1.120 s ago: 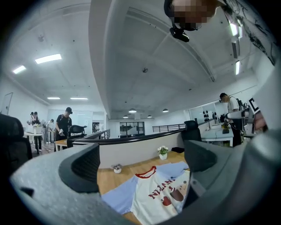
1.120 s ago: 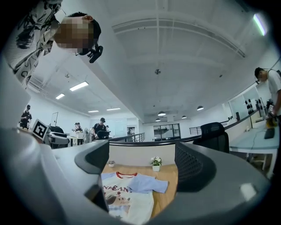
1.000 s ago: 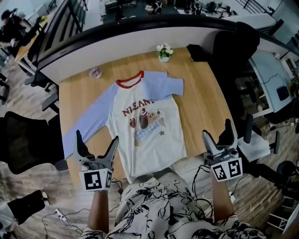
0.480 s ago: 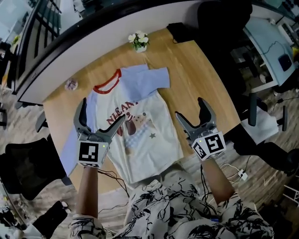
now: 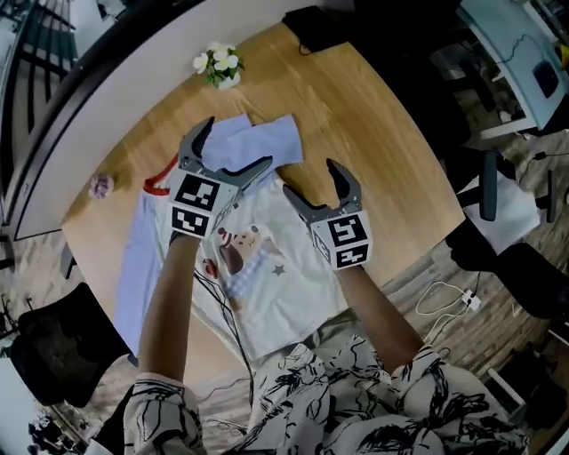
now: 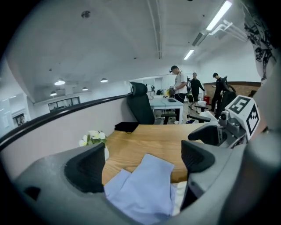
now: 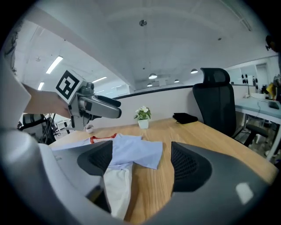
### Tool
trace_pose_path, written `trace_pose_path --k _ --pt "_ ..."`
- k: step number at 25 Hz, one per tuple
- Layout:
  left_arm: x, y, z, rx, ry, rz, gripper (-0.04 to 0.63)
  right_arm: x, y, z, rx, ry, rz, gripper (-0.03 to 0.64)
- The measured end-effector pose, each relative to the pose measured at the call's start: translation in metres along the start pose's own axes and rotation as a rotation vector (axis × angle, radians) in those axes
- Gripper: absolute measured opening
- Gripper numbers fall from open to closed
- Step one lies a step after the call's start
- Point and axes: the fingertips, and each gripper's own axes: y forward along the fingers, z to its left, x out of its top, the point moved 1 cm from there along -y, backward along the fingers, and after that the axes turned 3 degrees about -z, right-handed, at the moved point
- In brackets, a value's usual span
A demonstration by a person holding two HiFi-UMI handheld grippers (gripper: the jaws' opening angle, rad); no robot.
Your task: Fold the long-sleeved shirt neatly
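Observation:
The long-sleeved shirt (image 5: 258,267) lies flat on the wooden table (image 5: 373,142): white printed body, red collar, light blue sleeves. One sleeve (image 5: 267,142) is folded in short at the far side; the other sleeve (image 5: 133,267) runs down the left. My left gripper (image 5: 233,147) hovers open over the folded sleeve (image 6: 145,184), its jaws just closing a little with only air between the pads. My right gripper (image 5: 311,182) hangs open over the shirt's right shoulder, its jaws also narrowing slightly, with the sleeve (image 7: 134,151) and white body (image 7: 117,189) ahead of it.
A small potted flower (image 5: 218,67) and a black pouch (image 5: 311,18) sit at the table's far edge, a small pinkish object (image 5: 100,185) at the left. Black office chairs (image 5: 53,347) flank the table. People stand far off (image 6: 180,85).
Both grippers have travelled from the near table edge forward and down over the shirt's upper part. The head view has swung and tilted.

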Motion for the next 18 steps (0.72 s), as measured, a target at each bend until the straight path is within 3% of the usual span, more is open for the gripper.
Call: trace_pose_path --k 4,9,15,18 --pt "-0.018 0.053 0.001 -0.089 0.003 0.061 0.531 -0.022 0.029 -0.014 -0.040 0.044 0.055 0.410" --pt "-0.042 0.109 0.004 -0.161 0.011 0.143 0.472 -0.044 0.059 -0.030 -0.075 0.071 0.145 0.358" --pt "-0.071 0.153 0.000 -0.250 0.031 0.268 0.317 -0.060 0.081 -0.036 -0.089 0.104 0.243 0.214" --pt "-0.084 0.168 -0.003 -0.284 0.013 0.326 0.257 -0.072 0.085 -0.036 -0.074 0.128 0.294 0.174"
